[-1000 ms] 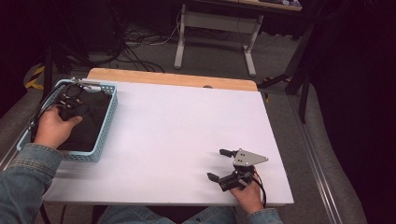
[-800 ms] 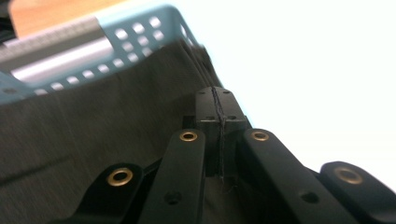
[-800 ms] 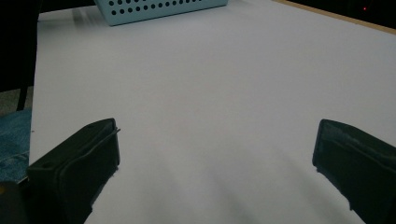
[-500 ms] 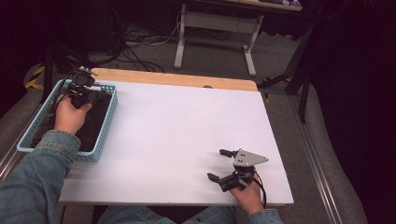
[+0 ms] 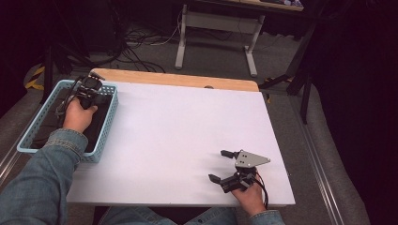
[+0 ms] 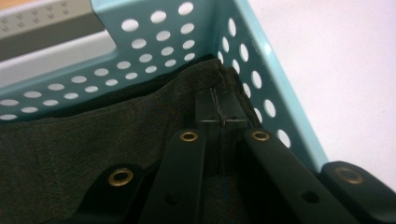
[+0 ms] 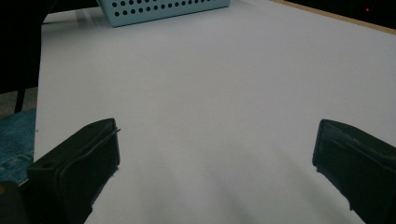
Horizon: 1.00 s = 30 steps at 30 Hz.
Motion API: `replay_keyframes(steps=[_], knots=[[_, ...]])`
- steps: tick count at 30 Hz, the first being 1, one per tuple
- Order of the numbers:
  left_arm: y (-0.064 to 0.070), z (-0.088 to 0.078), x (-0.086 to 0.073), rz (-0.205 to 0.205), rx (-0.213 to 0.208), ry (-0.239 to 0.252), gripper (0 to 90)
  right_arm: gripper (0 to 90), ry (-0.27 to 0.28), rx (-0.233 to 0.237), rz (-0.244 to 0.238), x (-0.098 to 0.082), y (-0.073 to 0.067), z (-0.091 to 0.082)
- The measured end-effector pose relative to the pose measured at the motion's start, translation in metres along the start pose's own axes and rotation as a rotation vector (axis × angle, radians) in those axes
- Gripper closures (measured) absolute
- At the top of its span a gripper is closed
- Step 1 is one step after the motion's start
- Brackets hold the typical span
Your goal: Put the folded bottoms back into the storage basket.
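1. High view: the left gripper (image 5: 89, 86) sits at the far end of the blue basket (image 5: 105, 126), low inside its rim, held by the left hand (image 5: 77, 115); a dark cloth (image 5: 96, 126) lines the basket, lying under and behind this gripper; its jaw state is too small to read from here; the right gripper (image 5: 221, 165) rests on the white table (image 5: 178, 126) near the close edge, well apart from the basket, jaws spread wide with bare tabletop between them; the right hand (image 5: 248, 197) grips it from behind; a denim sleeve (image 5: 37, 187) runs back from the left hand.

2. Left gripper view: the left gripper (image 6: 222, 119) has its two black jaws pressed together, tips meeting in the basket's corner; the cloth (image 6: 93, 140) lies directly below and ahead of the tips, bunched up against the perforated wall (image 6: 261, 93); a fold of cloth meets the tips, but whether it is pinched between them I cannot tell; the table (image 6: 336, 70) shows beyond the wall, to the side of the jaws.

3. Right gripper view: the right gripper (image 7: 215, 154) stands spread, one pad at each lower corner, nothing between them but table (image 7: 210, 84); the basket (image 7: 159, 9) lies far ahead of the jaws, off toward the left pad's side, well apart.
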<state>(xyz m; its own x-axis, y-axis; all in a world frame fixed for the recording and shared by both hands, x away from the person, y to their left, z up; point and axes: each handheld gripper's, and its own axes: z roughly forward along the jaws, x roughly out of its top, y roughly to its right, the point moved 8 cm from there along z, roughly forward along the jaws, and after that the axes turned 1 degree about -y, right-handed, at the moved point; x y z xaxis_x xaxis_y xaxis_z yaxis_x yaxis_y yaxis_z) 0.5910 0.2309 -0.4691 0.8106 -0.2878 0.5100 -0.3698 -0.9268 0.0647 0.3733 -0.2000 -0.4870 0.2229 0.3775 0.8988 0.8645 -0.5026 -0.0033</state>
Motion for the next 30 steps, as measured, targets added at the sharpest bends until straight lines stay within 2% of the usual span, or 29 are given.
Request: replay_keyframes(steps=[3, 8, 20, 25, 30], knots=[[0.0, 0.002, -0.001, -0.013, 0.001, -0.019, 89.4, 1.3, 0.0, 0.0, 0.0, 0.0, 0.0, 0.0], [0.001, -0.007, -0.001, -0.023, -0.008, -0.004, 85.0, 1.3, 0.0, 0.0, 0.002, 0.0, 0.001, 0.0], [0.004, -0.054, -0.001, -0.027, -0.062, 0.126, 70.9, 1.3, -0.005, -0.006, 0.003, 0.0, 0.001, 0.001], [0.009, -0.065, -0.006, -0.007, -0.067, 0.145, 64.9, 1.3, -0.003, -0.007, 0.005, 0.0, 0.001, 0.001], [0.018, -0.079, -0.012, 0.008, -0.085, 0.187, 56.9, 1.3, -0.001, -0.007, 0.004, 0.0, 0.001, 0.001]])
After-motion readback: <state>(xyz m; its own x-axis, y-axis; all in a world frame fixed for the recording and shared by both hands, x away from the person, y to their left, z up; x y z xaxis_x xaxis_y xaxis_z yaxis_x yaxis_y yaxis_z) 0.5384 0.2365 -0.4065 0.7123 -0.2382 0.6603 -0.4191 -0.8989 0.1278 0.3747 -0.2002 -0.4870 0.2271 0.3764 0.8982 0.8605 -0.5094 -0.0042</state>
